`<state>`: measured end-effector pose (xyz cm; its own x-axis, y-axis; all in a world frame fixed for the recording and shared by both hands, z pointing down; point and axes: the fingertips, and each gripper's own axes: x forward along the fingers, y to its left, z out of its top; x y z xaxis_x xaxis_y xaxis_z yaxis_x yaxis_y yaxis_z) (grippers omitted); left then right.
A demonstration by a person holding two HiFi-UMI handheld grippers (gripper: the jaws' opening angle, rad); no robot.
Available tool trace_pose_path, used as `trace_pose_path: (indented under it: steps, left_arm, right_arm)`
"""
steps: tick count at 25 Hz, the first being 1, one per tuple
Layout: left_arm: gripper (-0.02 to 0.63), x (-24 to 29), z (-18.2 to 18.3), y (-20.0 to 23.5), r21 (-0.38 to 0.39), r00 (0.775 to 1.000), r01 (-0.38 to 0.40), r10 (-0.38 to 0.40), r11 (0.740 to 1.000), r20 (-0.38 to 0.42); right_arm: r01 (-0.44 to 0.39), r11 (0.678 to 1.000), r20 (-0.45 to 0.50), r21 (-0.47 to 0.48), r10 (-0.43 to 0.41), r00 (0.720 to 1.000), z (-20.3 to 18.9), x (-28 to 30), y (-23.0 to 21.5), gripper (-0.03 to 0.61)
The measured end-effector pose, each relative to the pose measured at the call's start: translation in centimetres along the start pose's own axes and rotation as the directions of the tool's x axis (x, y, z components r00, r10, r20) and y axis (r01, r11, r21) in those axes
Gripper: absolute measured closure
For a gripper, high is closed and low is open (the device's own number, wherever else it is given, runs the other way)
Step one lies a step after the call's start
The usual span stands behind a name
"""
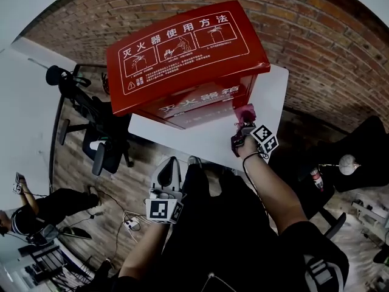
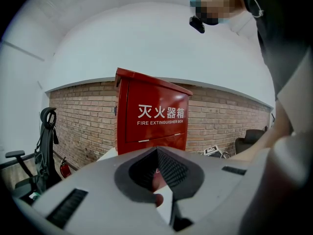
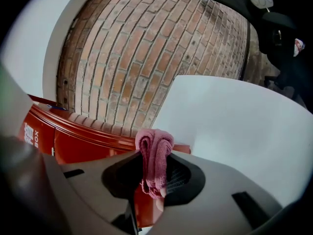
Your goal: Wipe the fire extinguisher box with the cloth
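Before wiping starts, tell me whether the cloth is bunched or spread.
Bunched: the pink cloth sits folded in a wad, clamped in the right gripper, whose jaws are shut on it.

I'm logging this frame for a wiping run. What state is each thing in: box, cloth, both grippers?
Fire extinguisher box: upright on the white table, door shut.
Cloth: bunched up, pinched between jaws.
Right gripper: shut on the cloth, near the box's front corner.
Left gripper: jaws together, nothing held.
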<state>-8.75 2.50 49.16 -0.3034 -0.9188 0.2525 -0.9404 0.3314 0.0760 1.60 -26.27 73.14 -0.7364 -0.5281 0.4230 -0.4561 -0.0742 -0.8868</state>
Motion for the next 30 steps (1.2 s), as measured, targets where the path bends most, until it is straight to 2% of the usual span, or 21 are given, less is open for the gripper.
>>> trace_pose_path:
  steps: [6,11,14,18,21,25,30]
  left_arm:
    - [0.584,0.8,1.4,-0.1,-0.029,0.998,0.009,-0.007,1.0,0.065]
    - [0.584,0.7,1.1,0.6,-0.017,1.0,-0.017,0.018,1.0,0.019]
    - [0.584,0.7,1.0,0.9,-0.022,0.999,-0.018,0.019,1.0,0.037]
    - [0.584,0.5,0.5,1.5,-0.004,0.999,-0.032,0.032,0.999,-0.002]
    - [0.584,0.6,0.4,1.6,-0.007,0.999,-0.035,0.035,0.999,0.0]
    - [0.584,0.7,0.6,1.6,-0.004,1.0,-0.03,0.03,1.0,0.008]
    - [0.584,0.3,0.0,1.3,-0.002,0.999,-0.035,0.035,0.999,-0.037]
  right_arm:
    - [0.059,0.998,-0.014,0.0,-0.059,0.998,-0.7,1.4,-2.8,0.472]
    - [0.105,0.994,-0.019,-0.017,-0.105,0.994,-1.0,2.4,-5.2,0.472]
    - [0.134,0.991,-0.026,-0.024,-0.135,0.991,-1.2,3.1,-6.6,0.472]
    - [0.173,0.985,-0.029,-0.02,-0.174,0.984,-1.5,3.8,-7.9,0.472]
    - [0.202,0.979,-0.036,-0.035,-0.204,0.978,-1.5,4.2,-8.8,0.472]
    - [0.212,0.975,-0.039,-0.064,-0.215,0.976,-1.4,4.6,-9.4,0.472]
    - [0.202,0.975,-0.06,-0.088,-0.208,0.976,-1.3,4.4,-9.2,0.472]
